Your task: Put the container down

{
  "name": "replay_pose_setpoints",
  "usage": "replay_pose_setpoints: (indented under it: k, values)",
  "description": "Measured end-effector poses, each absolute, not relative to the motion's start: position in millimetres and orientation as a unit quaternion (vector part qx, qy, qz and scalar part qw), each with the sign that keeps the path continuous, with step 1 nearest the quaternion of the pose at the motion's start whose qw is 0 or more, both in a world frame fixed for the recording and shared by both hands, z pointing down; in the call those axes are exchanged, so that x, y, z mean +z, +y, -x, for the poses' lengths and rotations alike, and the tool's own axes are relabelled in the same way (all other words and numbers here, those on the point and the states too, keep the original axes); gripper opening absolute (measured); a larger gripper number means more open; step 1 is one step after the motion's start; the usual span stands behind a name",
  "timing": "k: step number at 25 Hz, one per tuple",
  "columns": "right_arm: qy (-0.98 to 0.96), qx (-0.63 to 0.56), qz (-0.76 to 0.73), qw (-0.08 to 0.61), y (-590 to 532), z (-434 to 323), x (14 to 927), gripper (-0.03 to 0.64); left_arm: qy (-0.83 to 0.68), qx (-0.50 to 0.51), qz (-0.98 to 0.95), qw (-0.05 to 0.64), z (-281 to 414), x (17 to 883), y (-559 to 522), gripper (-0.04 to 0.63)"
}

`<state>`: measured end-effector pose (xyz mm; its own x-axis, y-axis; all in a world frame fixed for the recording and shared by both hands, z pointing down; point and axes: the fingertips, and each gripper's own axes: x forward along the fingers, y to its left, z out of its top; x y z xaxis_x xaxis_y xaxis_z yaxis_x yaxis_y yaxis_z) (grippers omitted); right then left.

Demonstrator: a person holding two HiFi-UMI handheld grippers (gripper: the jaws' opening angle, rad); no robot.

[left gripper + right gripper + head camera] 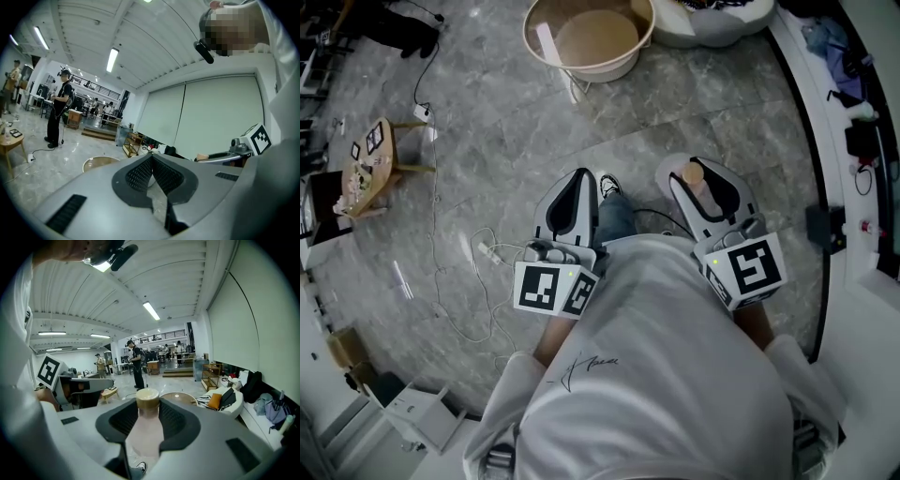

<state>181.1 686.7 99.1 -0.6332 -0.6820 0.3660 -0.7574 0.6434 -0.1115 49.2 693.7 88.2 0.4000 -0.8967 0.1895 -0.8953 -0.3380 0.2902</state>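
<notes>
A pale pink translucent container (144, 427) with a tan cap is clamped between the dark pads of my right gripper (147, 414), cap pointing away from me. In the head view the same container (694, 174) shows as a tan cap between the jaws of the right gripper (701, 184), held high above the floor in front of the person's chest. My left gripper (577, 180) is beside it on the left, shut with nothing in it. In the left gripper view the ribbed pads of the left gripper (151, 163) meet.
A round beige tub (546, 49) stands on the grey marble floor ahead, with a white cushioned seat (741, 26) beside it. A small wooden table (373, 167) and loose cables (487, 255) lie left. A white counter (853, 281) curves along the right. People stand far off.
</notes>
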Motion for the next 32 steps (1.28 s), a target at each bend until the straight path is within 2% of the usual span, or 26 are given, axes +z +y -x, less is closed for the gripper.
replay_pose_setpoints:
  k: [18, 32]
  values:
    - [-0.882, 0.13, -0.425, 0.158, 563.2, -68.1, 96.7, 0.147, -0.525, 0.013, -0.834, 0.166, 72.5, 92.5, 561.3, 0.018]
    - [-0.882, 0.135, -0.423, 0.159, 530.9, -48.8, 100.3, 0.147, -0.538, 0.006, -0.825, 0.174, 105.7, 93.6, 522.3, 0.018]
